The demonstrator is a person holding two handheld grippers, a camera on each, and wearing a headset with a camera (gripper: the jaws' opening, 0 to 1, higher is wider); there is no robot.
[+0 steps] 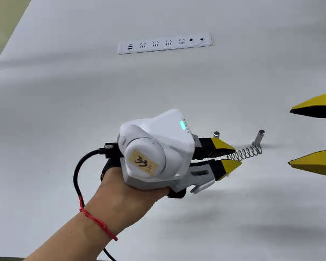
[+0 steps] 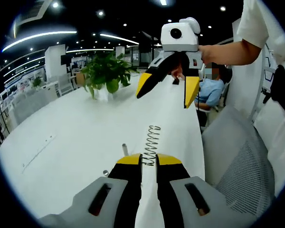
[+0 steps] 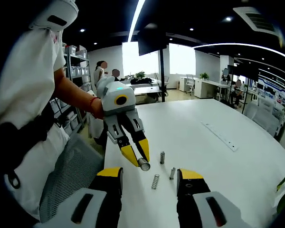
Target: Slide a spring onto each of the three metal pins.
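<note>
My left gripper point(image 1: 231, 156) is at mid-table, its yellow-tipped jaws shut on the end of a spring point(image 1: 245, 151) that reaches right toward an upright metal pin point(image 1: 259, 136). Another pin point(image 1: 216, 134) stands just behind the jaws. In the left gripper view the spring point(image 2: 151, 141) runs forward from the jaws, and a pin point(image 2: 125, 149) stands to its left. My right gripper point(image 1: 290, 136) hovers open at the right edge, facing the left one. The right gripper view shows the left gripper point(image 3: 141, 161) with a coil at its tips, a spring point(image 3: 155, 181) on the table and two pins point(image 3: 162, 157) point(image 3: 172, 173).
A white power strip point(image 1: 164, 43) lies on the white table point(image 1: 70, 109) at the back. A potted plant point(image 2: 107, 73) stands at the table's far end, and a mesh chair point(image 2: 242, 161) is beside the table. People sit in the office background.
</note>
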